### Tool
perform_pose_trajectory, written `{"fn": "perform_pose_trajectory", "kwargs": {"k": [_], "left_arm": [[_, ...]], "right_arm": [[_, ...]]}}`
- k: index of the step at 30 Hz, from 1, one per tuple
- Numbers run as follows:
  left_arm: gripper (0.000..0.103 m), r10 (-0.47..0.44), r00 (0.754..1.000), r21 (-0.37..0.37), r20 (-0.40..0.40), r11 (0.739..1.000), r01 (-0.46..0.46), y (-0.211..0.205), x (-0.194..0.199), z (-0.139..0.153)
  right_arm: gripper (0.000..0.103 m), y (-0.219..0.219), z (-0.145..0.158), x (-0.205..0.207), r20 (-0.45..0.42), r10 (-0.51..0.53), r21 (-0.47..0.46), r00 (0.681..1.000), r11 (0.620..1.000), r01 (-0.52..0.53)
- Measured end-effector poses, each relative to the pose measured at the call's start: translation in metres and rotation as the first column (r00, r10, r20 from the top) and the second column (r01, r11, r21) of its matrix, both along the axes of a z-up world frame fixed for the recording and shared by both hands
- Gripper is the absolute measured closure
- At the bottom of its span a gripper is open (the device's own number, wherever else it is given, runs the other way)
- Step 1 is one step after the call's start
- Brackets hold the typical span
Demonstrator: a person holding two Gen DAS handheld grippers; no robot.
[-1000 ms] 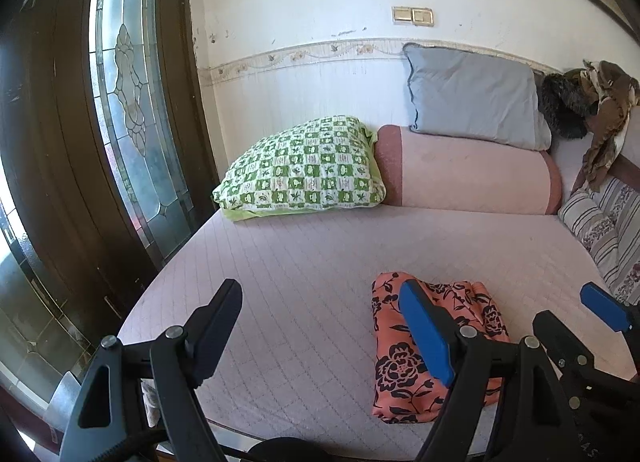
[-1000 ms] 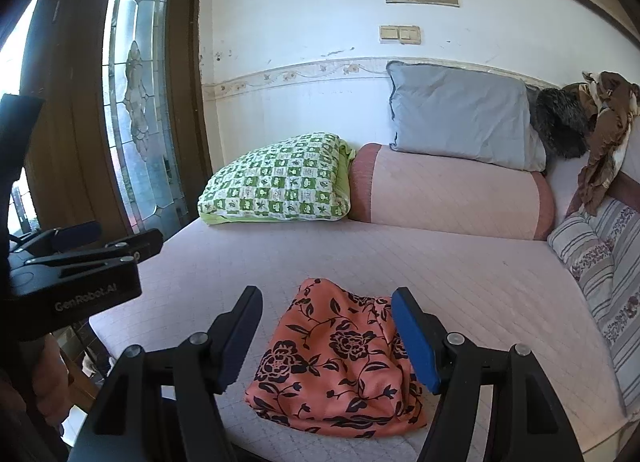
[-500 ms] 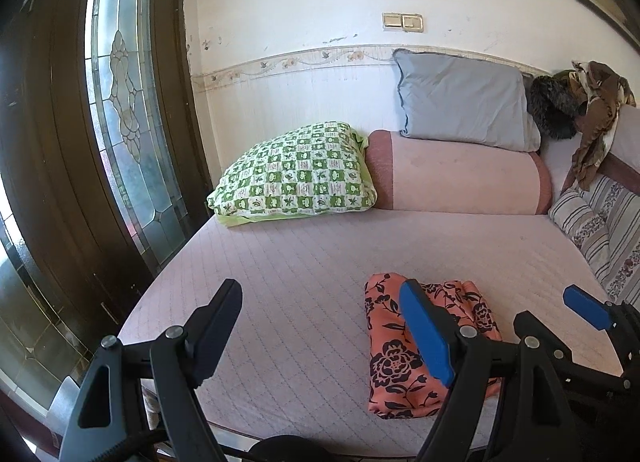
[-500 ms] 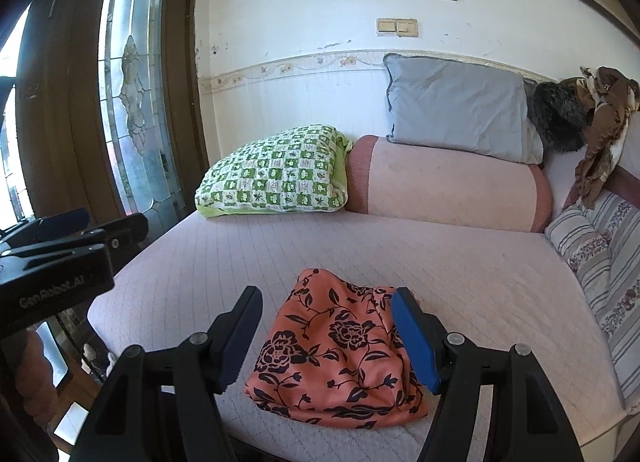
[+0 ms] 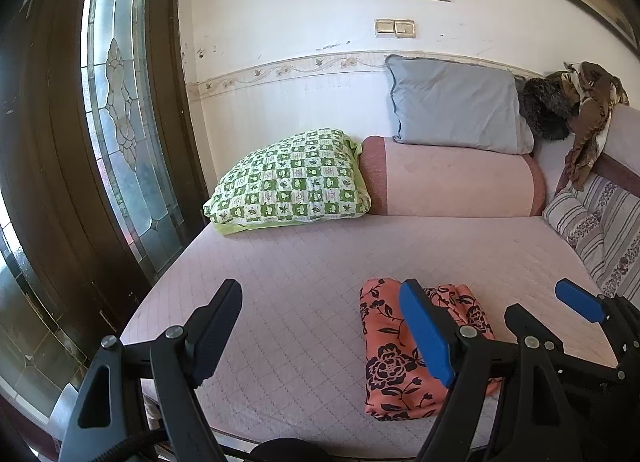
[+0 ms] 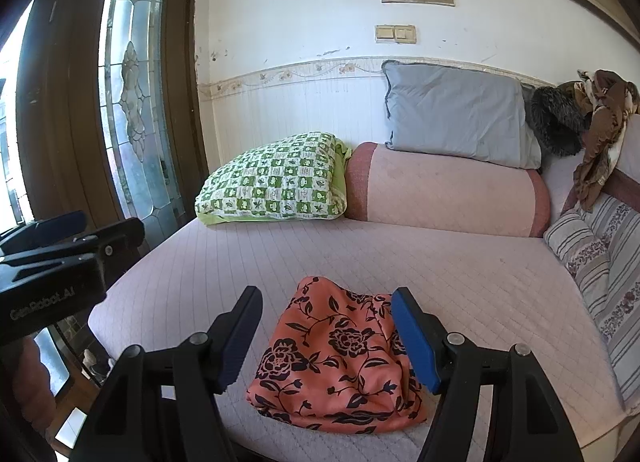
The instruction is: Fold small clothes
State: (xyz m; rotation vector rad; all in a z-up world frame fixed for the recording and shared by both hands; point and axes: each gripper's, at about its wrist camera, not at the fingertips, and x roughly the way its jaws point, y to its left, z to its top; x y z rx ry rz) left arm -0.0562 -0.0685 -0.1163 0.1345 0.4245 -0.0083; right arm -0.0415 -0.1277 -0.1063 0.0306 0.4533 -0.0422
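Left claw (image 5: 322, 326) and right claw (image 6: 326, 336) side by side, angled slightly downward, jaws spread wide, nothing gripped, left claw's body at right view's left edge.

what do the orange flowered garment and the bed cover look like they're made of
Orange flowered garment: likely thin woven fabric, rayon or cotton, matte; it slumps in soft folds, with a flat black print. Bed cover: quilted textile, pale pink, matte; stitched diamond lines show across it. Exact fibres cannot be told.

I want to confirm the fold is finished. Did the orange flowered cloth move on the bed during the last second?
No. The orange flowered cloth lies at the same spot near the bed's front edge; only the camera view shifted slightly.
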Motion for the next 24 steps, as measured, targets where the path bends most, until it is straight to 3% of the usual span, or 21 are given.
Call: {"fn": "perform_pose_trajectory", "kwargs": {"k": [24], "left_arm": [[0.022,-0.051,0.999,-0.003,-0.017,0.999,0.051,-0.002,0.009,0.003]], "right_arm": [[0.032,-0.003,0.006,0.016,0.021,-0.011,0.003,1.000,1.000,0.011]]}}
